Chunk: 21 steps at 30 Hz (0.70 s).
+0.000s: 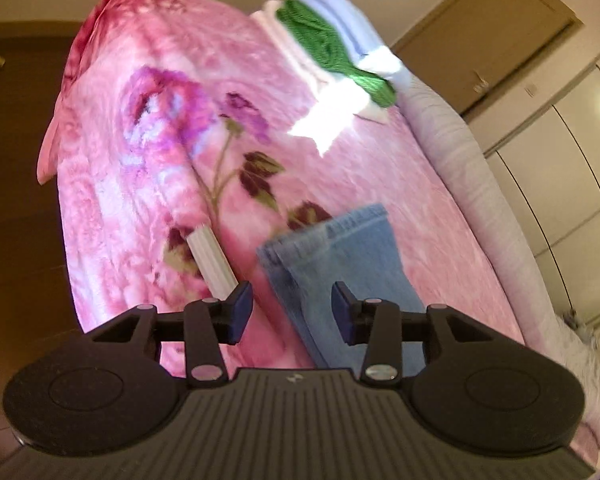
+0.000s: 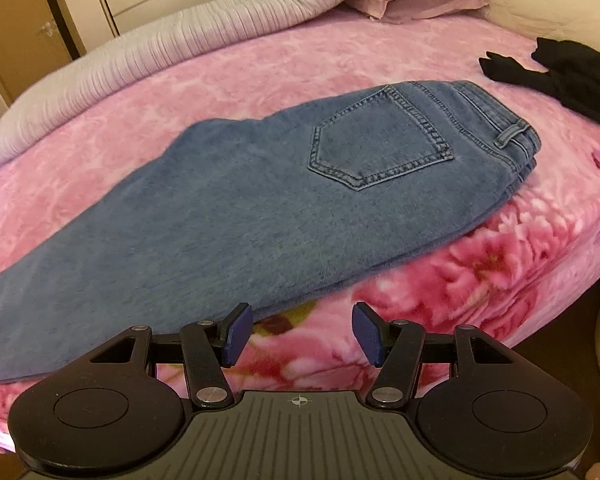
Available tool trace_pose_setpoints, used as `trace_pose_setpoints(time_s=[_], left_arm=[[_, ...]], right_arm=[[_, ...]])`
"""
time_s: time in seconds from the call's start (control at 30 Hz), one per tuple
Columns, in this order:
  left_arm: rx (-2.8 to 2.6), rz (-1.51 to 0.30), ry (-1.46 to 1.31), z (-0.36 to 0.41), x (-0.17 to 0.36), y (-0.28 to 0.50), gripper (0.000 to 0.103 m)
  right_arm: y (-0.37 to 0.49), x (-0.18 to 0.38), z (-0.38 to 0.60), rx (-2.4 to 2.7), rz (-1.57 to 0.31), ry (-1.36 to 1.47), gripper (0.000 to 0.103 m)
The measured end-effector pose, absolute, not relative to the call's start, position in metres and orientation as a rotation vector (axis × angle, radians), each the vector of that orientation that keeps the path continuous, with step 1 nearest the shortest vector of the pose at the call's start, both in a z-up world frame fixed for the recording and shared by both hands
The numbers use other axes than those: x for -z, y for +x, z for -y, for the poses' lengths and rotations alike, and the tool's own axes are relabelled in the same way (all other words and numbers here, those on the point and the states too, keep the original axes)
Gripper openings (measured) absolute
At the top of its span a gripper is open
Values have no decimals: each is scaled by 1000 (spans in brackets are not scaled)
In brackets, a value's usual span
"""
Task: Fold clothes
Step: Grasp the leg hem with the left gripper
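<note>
Jeans (image 2: 284,200) lie flat on the pink blanket (image 2: 440,56), already doubled leg on leg, back pocket facing up. In the right wrist view the long axis runs from the waistband at the right of the frame down to the legs at lower left. The right gripper (image 2: 302,334) hangs at the near long edge, about mid-length: its left pad overlaps the denim edge in the picture, its right pad is over bare blanket. Jaws wide apart, nothing between them.

Over on the left wrist view, the left gripper (image 1: 292,312) points along the legs, hem end (image 1: 340,224) ahead of the pads at centre frame, the cloth running down between and under the jaws. Also spread wide, holding nothing. This view is blurred, so contact can't be called.

By my read the left gripper is nearer the hems and the right the middle, so the next fold likely carries hems toward the waistband.

A folded stack (image 1: 332,52) waits at upper right there; a black garment (image 2: 560,72) sits well beyond the waistband.
</note>
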<state>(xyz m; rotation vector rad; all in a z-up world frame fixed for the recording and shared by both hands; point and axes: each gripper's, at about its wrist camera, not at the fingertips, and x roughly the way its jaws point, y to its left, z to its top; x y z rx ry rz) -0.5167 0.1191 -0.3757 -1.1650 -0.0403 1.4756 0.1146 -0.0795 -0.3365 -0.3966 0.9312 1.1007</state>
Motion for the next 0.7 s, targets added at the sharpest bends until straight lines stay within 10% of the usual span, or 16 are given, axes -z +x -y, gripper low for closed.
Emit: trace_pose_setpoints(time_s=[0.37, 0.7], left_arm=[[-1420, 66, -1129, -126, 375, -525, 13], [-1375, 224, -1284, -118, 402, -524, 36]], right_arm=[[107, 354, 55, -1085, -959, -457, 59], [104, 357, 54, -1081, -959, -468, 59]])
